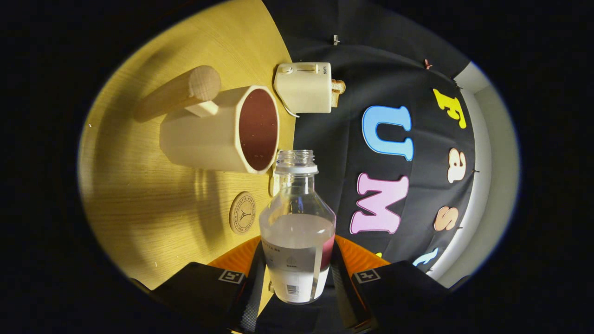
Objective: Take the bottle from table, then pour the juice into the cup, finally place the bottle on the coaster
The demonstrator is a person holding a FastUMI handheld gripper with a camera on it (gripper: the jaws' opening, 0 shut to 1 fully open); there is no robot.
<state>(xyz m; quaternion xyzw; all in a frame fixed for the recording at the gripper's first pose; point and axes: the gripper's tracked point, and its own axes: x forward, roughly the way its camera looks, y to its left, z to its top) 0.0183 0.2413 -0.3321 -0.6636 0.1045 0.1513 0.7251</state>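
Between the gripper (297,273) fingers, seemingly clamped, bottle (297,222) beside cup (222,132).

Cup (218,134) and toaster (304,88) seemingly crowd bare table (139,208) around coaster (242,212).

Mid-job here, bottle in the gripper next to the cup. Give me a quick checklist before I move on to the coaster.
1. Grip: gripper fingers press both sides of the bottle, ok.
2. Bottle cap: off, neck open, so keep it level; ok for pouring, a spill risk in transit.
3. Juice in the cup: dark red liquid fills it, ok.
4. Bottle contents: a little red liquid seems left near its base; whether pouring is finished, cannot tell.
5. Coaster: bare on the table, beside the bottle, ok.
6. Path: the cup and the toaster stand beyond the coaster, not over it, ok.
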